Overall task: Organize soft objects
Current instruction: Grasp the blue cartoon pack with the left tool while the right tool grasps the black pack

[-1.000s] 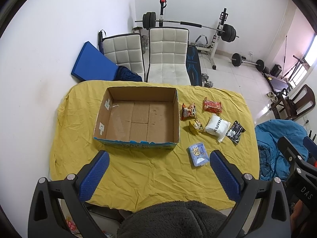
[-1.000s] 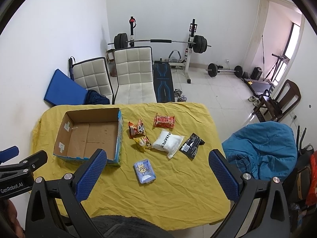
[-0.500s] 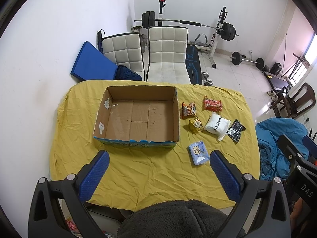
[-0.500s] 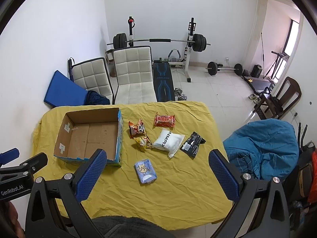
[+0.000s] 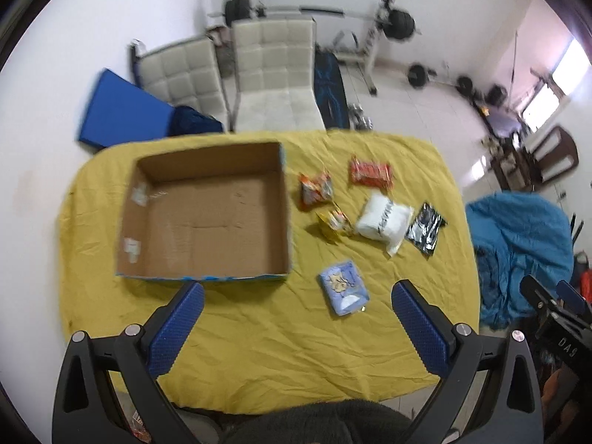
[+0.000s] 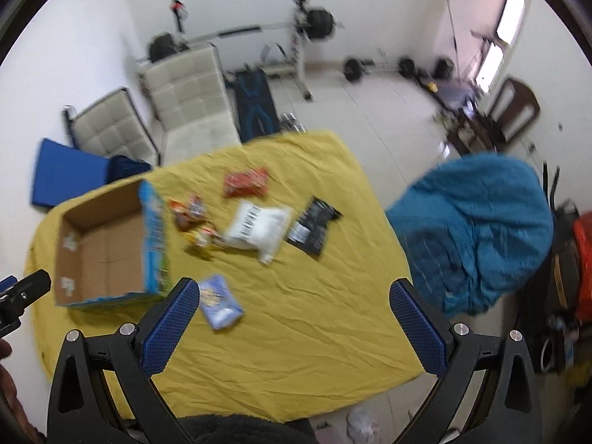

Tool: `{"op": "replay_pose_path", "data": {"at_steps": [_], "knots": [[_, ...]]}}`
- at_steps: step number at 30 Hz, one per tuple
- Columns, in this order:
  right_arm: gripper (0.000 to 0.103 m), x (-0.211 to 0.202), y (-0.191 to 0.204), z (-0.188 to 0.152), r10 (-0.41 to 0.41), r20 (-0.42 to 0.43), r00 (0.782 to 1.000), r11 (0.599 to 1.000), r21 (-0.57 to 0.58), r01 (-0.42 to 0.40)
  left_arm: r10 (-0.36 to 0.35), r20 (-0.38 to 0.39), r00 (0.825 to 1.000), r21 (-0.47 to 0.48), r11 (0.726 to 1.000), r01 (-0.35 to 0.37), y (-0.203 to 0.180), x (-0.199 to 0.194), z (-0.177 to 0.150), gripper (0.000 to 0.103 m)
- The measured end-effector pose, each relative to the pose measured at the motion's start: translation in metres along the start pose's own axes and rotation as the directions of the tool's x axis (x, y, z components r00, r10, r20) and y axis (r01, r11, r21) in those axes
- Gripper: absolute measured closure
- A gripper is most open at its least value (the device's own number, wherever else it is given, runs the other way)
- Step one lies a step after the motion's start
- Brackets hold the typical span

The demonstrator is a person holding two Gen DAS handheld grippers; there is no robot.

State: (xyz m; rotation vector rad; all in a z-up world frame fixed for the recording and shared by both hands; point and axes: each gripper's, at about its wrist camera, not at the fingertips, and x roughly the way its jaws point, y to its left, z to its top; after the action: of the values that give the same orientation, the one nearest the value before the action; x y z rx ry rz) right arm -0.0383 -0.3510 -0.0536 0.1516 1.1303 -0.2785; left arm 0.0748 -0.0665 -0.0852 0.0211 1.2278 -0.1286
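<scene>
An open, empty cardboard box point(image 5: 207, 214) point(image 6: 103, 248) sits on the left of a yellow-covered table point(image 5: 259, 333) point(image 6: 296, 314). To its right lie soft packets: a light blue one point(image 5: 344, 288) point(image 6: 220, 301), a white one point(image 5: 383, 218) point(image 6: 259, 227), a black one point(image 5: 425, 227) point(image 6: 314, 227), a red one point(image 5: 370, 172) point(image 6: 246, 183), an orange one point(image 5: 314, 188) point(image 6: 187, 211) and a small yellow one point(image 5: 333, 222) point(image 6: 201, 238). My left gripper point(image 5: 296, 329) and right gripper point(image 6: 292, 327) are open and empty, held above the table's near side.
Two white chairs point(image 5: 273, 74) stand behind the table, with a blue mat point(image 5: 122, 114) and a weight bench point(image 5: 370, 29) beyond. A blue beanbag point(image 5: 518, 251) point(image 6: 477, 229) lies right of the table. A dark wooden chair point(image 6: 514, 111) stands far right.
Both grippers have moved forward and lower toward the table. The right wrist view has tilted and swung right. Both views are now blurred. Nothing on the table has moved.
</scene>
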Motion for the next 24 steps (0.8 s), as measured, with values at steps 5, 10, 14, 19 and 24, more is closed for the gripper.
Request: {"op": "replay_pose_path", "data": {"at_steps": [5,10,14,19,24], "knots": [[0.0,0.099,-0.042,0.007,0.008,-0.137,0.99,1.0,0.03,-0.004,-0.033,-0.212,0.977,0.032,0.999,0.041,-0.039,0.114,0.001,0.0],[0.0,0.198,-0.06,0.011,0.04,-0.274,0.961,0.999,0.033,-0.033,-0.06,-0.415,0.908,-0.024,0.998,0.054,-0.062,0.225,-0.014,0.001],[0.0,0.264,-0.073,0.022,0.048,-0.337,0.94,0.997,0.072,-0.025,-0.085,-0.505,0.859,-0.089,0.995,0.046,-0.07,0.286,-0.022,0.001],[0.0,0.326,-0.073,0.05,0.086,-0.365,0.927,0.987,0.158,-0.029,-0.104,-0.558,0.823,-0.165,0.986,0.013,-0.069,0.327,-0.027,0.001],[0.001,0.372,-0.073,0.077,0.136,-0.39,0.911,0.966,0.257,-0.034,-0.077,-0.558,0.826,-0.166,0.986,-0.02,-0.07,0.34,-0.029,0.001]]}}
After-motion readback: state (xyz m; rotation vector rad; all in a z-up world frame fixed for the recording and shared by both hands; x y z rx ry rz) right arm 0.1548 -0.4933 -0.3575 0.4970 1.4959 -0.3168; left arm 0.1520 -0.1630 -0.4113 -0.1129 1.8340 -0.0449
